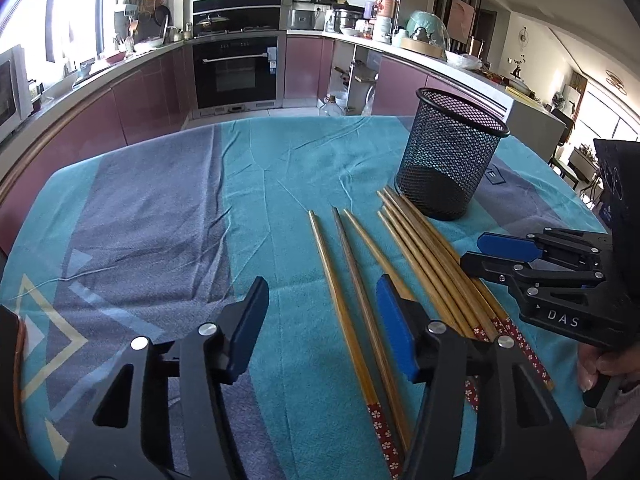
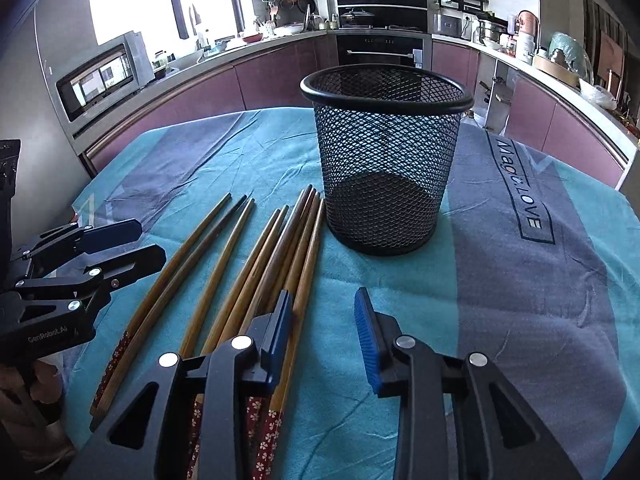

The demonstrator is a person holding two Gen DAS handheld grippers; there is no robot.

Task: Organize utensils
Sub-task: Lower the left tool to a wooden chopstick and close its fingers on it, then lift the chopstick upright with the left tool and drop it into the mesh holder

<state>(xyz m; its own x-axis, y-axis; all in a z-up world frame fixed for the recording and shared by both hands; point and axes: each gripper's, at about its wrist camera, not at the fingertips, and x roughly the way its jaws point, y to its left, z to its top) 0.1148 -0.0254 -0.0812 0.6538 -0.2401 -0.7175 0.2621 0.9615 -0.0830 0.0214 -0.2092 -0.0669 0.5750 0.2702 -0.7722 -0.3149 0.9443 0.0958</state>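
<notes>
Several wooden chopsticks (image 1: pixel 424 256) with red flowered ends lie side by side on the teal cloth; they also show in the right wrist view (image 2: pixel 256 264). A black mesh cup (image 1: pixel 452 156) stands upright just behind their tips, empty as far as I see, and shows in the right wrist view (image 2: pixel 386 156). My left gripper (image 1: pixel 320 320) is open, hovering above the leftmost chopsticks. My right gripper (image 2: pixel 324 320) is open, just right of the bundle, its left finger over the chopsticks. Each gripper shows in the other's view: the right (image 1: pixel 500 252), the left (image 2: pixel 132 240).
The table is covered by a teal and grey-blue cloth (image 1: pixel 160 220) with "Magic LOVE" lettering (image 2: pixel 520 188). Kitchen counters, an oven (image 1: pixel 236 72) and a microwave (image 2: pixel 100 76) stand beyond the table's far edge.
</notes>
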